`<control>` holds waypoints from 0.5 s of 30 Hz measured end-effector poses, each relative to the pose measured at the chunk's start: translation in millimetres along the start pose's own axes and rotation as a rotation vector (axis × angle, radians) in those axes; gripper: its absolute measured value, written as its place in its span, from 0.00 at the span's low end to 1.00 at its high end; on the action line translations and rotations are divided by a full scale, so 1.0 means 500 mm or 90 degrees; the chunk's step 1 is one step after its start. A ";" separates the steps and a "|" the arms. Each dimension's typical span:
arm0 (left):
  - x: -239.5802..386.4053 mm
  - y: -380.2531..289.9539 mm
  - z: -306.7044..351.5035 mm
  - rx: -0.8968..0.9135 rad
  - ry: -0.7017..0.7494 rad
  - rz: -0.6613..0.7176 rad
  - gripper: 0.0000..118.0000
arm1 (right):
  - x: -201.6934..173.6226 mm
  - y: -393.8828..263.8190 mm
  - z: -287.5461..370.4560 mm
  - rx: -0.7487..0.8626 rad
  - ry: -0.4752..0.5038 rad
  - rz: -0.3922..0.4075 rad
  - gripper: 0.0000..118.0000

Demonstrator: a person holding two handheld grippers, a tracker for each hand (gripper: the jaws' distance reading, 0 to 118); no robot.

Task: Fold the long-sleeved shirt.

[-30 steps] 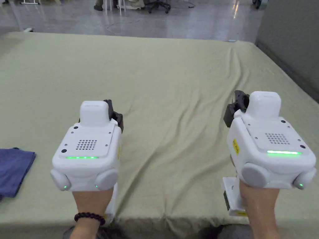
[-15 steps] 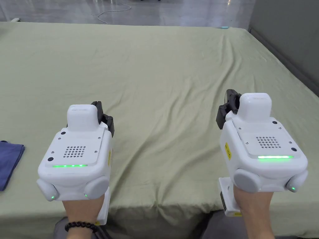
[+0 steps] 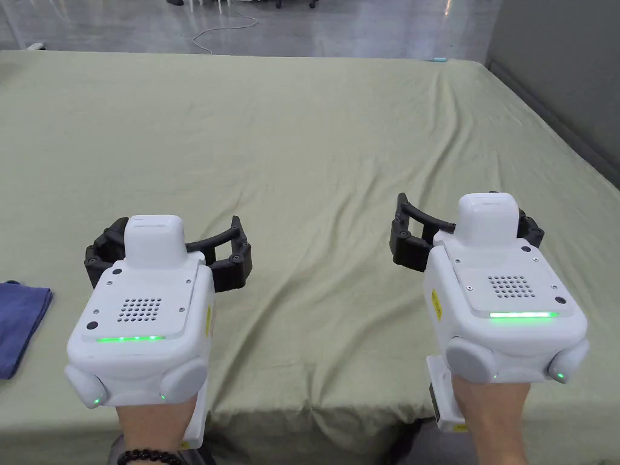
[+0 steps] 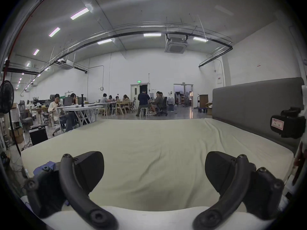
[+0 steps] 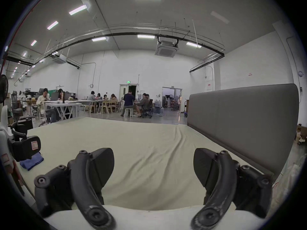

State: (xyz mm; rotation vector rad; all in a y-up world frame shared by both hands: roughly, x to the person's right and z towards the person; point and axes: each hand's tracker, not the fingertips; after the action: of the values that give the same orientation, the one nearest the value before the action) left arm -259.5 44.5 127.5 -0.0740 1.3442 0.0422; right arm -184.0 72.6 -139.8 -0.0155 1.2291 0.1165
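Nearest the person, both hands are holding their tools level above the front edge of the green-sheeted table (image 3: 315, 151). The left gripper (image 4: 153, 172) is hovering with its jaws spread wide and nothing between them; the right gripper (image 5: 153, 168) is doing likewise — jaws parted, gripping nothing. The two are sitting side by side, well apart. Off to the left, at the table's edge, the blue shirt (image 3: 21, 330) is lying in a folded heap — beside the left gripper, not touching it. Farther back, a grey padded panel (image 5: 240, 117) is bordering the table's right side, and people (image 4: 144, 100) are sitting at desks across the hall.
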 end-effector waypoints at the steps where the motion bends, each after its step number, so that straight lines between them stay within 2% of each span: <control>1: 0.005 0.003 0.000 -0.003 0.005 -0.006 1.00 | 0.000 0.000 -0.001 -0.001 -0.003 0.003 0.84; 15: 0.015 0.008 0.011 0.027 0.003 -0.015 1.00 | 0.017 0.011 0.005 0.012 -0.016 0.008 0.84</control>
State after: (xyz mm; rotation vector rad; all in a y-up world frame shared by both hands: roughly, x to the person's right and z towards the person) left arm -252.8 48.8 121.3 -0.0544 1.3485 -0.0062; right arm -179.3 78.9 -146.8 0.0091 1.2047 0.1157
